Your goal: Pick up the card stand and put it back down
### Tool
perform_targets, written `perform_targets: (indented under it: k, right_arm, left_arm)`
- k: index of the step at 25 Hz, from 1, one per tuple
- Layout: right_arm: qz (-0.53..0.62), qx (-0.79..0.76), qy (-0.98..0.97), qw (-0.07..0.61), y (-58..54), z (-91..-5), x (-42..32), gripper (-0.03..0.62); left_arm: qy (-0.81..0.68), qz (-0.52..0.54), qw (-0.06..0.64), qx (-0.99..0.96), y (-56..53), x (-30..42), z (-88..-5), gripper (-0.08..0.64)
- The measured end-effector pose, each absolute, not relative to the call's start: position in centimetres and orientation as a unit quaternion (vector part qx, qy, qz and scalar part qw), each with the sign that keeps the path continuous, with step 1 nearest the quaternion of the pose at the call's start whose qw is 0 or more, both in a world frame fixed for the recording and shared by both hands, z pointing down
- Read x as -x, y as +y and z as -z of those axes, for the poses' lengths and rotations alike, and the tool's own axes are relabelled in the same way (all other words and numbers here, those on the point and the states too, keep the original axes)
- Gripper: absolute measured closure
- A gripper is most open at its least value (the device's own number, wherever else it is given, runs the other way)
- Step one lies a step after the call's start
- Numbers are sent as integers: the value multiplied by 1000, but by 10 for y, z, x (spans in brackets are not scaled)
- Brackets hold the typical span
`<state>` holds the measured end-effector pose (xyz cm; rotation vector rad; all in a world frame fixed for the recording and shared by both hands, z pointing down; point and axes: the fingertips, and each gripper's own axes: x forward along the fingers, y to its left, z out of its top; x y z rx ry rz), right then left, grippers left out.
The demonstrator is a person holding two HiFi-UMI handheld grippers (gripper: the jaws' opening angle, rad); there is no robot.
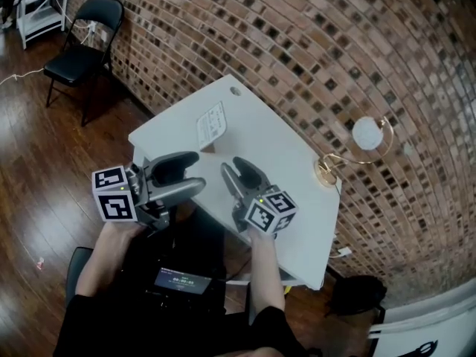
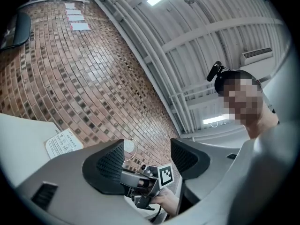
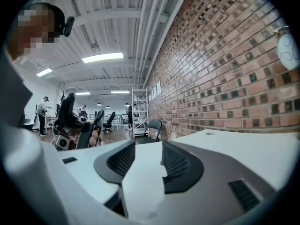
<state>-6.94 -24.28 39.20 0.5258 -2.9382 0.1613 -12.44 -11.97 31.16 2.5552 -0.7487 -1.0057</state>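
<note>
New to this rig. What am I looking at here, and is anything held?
No robot: a person holds a two-jaw gripper in each hand; the marker cubes belong to them. The head view looks down from the person's head; the other two views ride on each gripper, looking along its jaws. On the white table are a printed sheet and, near the brick wall, a gold card stand. The left gripper and right gripper are both open and hold nothing.

Card stand partly off-frame
</note>
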Motion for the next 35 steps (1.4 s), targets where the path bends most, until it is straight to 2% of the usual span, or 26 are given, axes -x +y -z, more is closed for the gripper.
perform_targets:
  k: [7,19,21,25,31,35]
  right_arm:
    - [-108,-212,-963,126,-286,-426,99,334]
    - [-135,-228,-951,162,-338,-449,160,339]
    - [-132,-219,-952,172,-342,-450,163,364]
    - [-139,-205,-954,168,-343,-448,159,488]
    - [-154,-187,-958,152,-342,-442,149,561]
    - [-159,-164,-965,131,-339,-432,142,563]
  left_arm:
    - [-276,360,148,-879,-112,141,-317,259]
    - [-275,369,168,-872,-134,149,-332,259]
    - [-275,371,169,-871,-138,150,-332,259]
    - [-277,369,170,-871,-142,153,-335,259]
    - [-278,365,179,-870,-153,150,-338,259]
    - [-273,360,182,-874,-155,145,-338,259]
